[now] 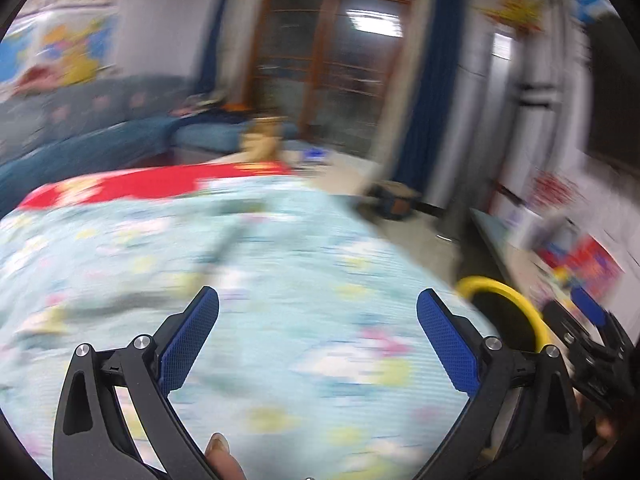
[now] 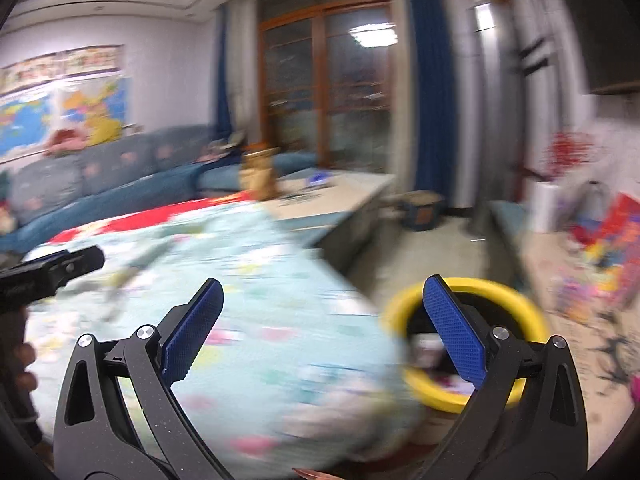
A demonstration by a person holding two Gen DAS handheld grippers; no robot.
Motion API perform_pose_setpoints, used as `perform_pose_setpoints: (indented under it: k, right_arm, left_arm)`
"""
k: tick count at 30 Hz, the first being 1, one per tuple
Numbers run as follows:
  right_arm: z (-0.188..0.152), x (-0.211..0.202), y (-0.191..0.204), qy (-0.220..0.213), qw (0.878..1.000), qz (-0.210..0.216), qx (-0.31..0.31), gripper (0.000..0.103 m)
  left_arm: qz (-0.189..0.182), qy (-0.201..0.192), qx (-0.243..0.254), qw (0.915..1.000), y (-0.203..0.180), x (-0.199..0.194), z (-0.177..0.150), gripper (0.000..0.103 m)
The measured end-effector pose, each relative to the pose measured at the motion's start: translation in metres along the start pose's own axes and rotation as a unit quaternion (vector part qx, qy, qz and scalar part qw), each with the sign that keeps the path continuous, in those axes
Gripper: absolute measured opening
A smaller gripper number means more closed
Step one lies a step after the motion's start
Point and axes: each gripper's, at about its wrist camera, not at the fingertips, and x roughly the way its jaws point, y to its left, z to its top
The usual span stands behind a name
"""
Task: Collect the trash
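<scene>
One floral tablecloth point(image 1: 260, 280), blue sofa point(image 2: 120, 184), yellow-rimmed bin point(image 2: 520, 312)

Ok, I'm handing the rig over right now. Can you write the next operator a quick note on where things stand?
Left gripper: open, empty, above the floral tablecloth.
Right gripper: open, empty, between the table edge and the yellow-rimmed bin.
The bin stands on the floor to the right of the table; something lies inside it, too blurred to name.
Both views are motion-blurred, and no clear trash shows on the cloth. A dark streak may be a piece.
Left to do: steady the cameras, check the table, and drop any finds in the bin.
</scene>
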Motion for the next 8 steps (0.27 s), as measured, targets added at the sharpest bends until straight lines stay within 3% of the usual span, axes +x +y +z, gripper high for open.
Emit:
perform_pose_setpoints:
  k: [2,3,5,8]
  right_arm:
    - [0.011,0.025,0.058,0.024,0.996,0.084,-0.019,0.092]
    - [0.014,0.035,0.081,0.04,0.993,0.11,-0.032,0.092]
    - [0.017,0.058,0.15,0.079,0.976,0.194,-0.063,0.092]
    - [0.005,0.09,0.253,0.146,0.946,0.263,-0.118,0.092]
  left_arm:
    - [0.078,0.005,-0.027,0.9966,0.053,-0.003,0.003,0.097]
    - [0.135,0.018,-0.043,0.9898,0.091,-0.004,0.002,0.097]
    - [0.225,0.045,-0.088,0.9693,0.163,-0.008,-0.005,0.096]
    - [0.304,0.087,-0.153,0.9363,0.246,-0.015,-0.019,0.096]
